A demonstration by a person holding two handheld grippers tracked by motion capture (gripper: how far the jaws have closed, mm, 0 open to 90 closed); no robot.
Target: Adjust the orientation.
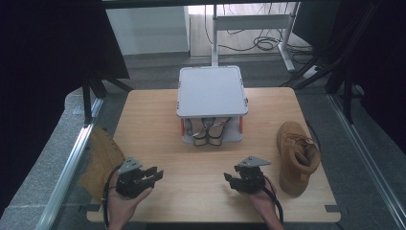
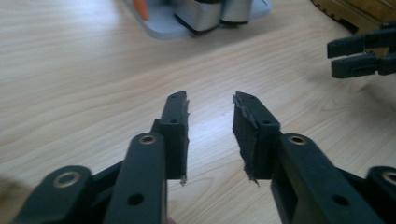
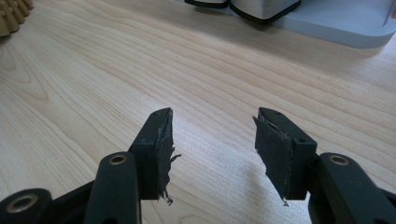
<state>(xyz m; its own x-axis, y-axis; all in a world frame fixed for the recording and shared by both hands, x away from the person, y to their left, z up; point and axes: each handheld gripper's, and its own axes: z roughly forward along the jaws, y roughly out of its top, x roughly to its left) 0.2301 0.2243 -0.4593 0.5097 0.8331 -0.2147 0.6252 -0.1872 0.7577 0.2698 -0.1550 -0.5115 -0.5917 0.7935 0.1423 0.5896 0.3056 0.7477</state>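
Boots are the nearest work here: one tan boot point(image 1: 296, 158) lies on its side at the right edge of the wooden table point(image 1: 158, 120), just beside the right gripper point(image 1: 233, 181) but not touching it, its laces and open top turned toward the table's middle. A second tan boot point(image 1: 100, 160) sits off the table's left edge, partly hanging beyond it, close behind the left gripper point(image 1: 157, 175). Neither boot is held. In the left gripper view the left gripper point(image 2: 211, 126) has its jaws apart over bare wood with nothing between them, and the worn pads point(image 2: 243, 135) look frayed. The right gripper point(image 3: 212, 144) in its own view also stands parted over bare wood, gripping nothing, its pads point(image 3: 273, 154) ragged at the edges. Both grippers point toward each other across the near middle of the table, well apart. Farther back, at the table's centre, stands a grey two-level rack point(image 1: 212, 91) with orange posts, and a pair of light shoes with dark trim point(image 1: 209, 130) rests on its lower shelf under the flat top.
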